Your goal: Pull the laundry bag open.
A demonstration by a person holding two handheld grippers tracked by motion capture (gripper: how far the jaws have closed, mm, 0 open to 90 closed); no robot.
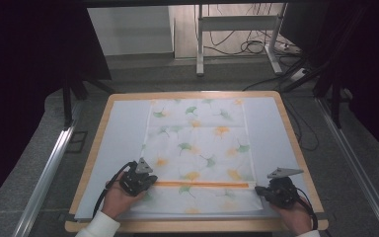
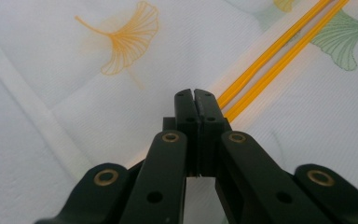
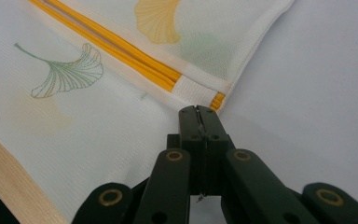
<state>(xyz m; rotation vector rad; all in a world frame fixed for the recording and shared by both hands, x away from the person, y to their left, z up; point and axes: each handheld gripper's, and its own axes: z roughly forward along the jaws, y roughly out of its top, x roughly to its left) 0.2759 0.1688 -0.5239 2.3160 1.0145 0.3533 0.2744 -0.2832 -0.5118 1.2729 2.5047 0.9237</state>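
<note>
Lying flat on the table's grey mat (image 1: 123, 123), the ginkgo-print mesh bag (image 1: 197, 148) showed its orange zipper (image 1: 202, 184) near the front edge. The left gripper (image 2: 196, 95) and right gripper (image 3: 198, 112), both clenched with nothing visibly pinched, sat at the zipper's ends. Judging by this, the zipper step was in hand; next called for catching its pull.

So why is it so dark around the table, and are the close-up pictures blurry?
High view: light falls on the table and the leaf-print mesh bag, while both sides sink into black. Left gripper view: the left gripper is sharp, the orange zipper softens farther off. Right gripper view: the right gripper is crisp, its near links blur; no glare.
</note>
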